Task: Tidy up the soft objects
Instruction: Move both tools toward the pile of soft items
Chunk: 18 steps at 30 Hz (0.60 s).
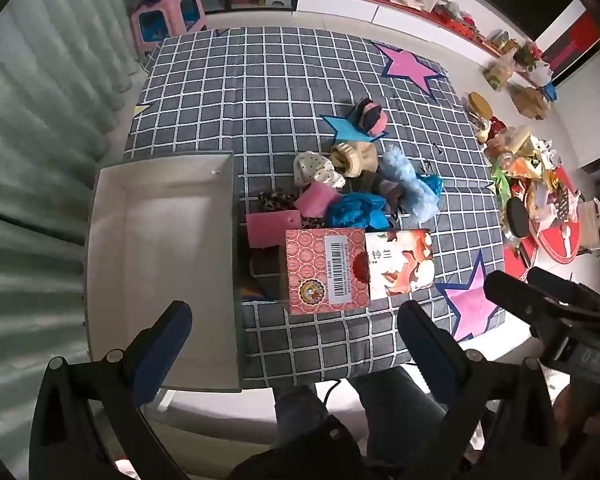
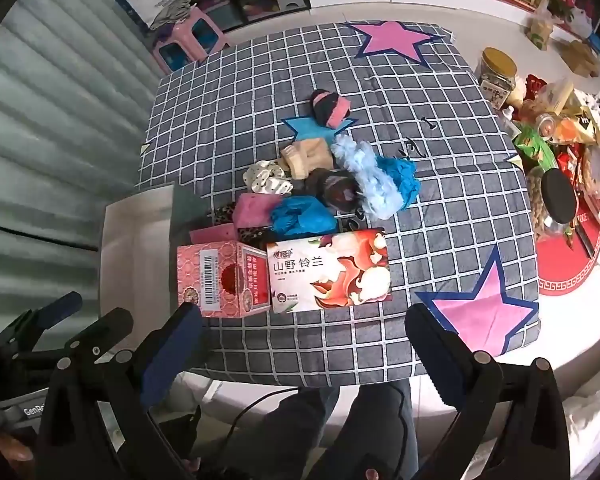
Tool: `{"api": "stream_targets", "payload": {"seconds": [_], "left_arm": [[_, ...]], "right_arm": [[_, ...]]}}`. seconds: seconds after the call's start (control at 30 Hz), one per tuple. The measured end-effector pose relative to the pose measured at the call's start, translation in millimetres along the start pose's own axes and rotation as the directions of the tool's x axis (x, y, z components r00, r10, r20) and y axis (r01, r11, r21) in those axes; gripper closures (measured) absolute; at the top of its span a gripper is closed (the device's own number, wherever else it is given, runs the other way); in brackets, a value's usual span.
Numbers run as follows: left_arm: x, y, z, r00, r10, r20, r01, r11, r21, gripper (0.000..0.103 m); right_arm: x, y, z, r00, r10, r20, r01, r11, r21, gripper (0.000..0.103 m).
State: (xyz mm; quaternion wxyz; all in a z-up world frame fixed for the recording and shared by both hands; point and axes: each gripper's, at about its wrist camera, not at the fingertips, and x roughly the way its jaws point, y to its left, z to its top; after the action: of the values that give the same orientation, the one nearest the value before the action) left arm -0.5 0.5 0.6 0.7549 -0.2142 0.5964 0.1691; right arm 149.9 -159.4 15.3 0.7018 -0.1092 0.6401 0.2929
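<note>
A pile of soft things lies mid-table: a fluffy light-blue piece (image 1: 410, 184) (image 2: 366, 176), a crumpled blue piece (image 1: 358, 210) (image 2: 302, 214), a pink sponge (image 1: 318, 198) (image 2: 254, 204), a dotted cream cloth (image 1: 316, 170) (image 2: 266, 178), a beige roll (image 1: 356, 158) (image 2: 306, 156) and a black-pink roll (image 1: 370, 116) (image 2: 330, 110). A red tissue box (image 1: 326, 270) (image 2: 222, 278) and a flowered tissue pack (image 1: 400, 264) (image 2: 330, 270) lie nearer me. An empty white box (image 1: 160, 256) (image 2: 136, 248) stands at the left. My left gripper (image 1: 296, 344) and right gripper (image 2: 304, 350) hang open high above the near edge, holding nothing.
The table wears a grey checked cloth (image 1: 260, 88) (image 2: 460, 208) with pink stars. A cluttered side surface with jars and packets (image 1: 528, 168) (image 2: 556, 140) lies to the right. A pink stool (image 1: 166, 16) (image 2: 188, 36) stands beyond the far corner. A person's legs (image 1: 340, 408) are below.
</note>
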Motion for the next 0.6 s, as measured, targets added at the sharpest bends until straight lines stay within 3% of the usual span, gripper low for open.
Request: {"api": "stream_targets", "payload": {"seconds": [0.6], "left_arm": [[-9.8, 7.1, -3.5, 1.0, 0.008, 0.01, -0.008, 1.0, -0.005, 0.0]], "right_arm": [[-1.8, 12.9, -4.8, 1.0, -0.007, 0.0, 0.007, 1.0, -0.016, 0.001]]}}
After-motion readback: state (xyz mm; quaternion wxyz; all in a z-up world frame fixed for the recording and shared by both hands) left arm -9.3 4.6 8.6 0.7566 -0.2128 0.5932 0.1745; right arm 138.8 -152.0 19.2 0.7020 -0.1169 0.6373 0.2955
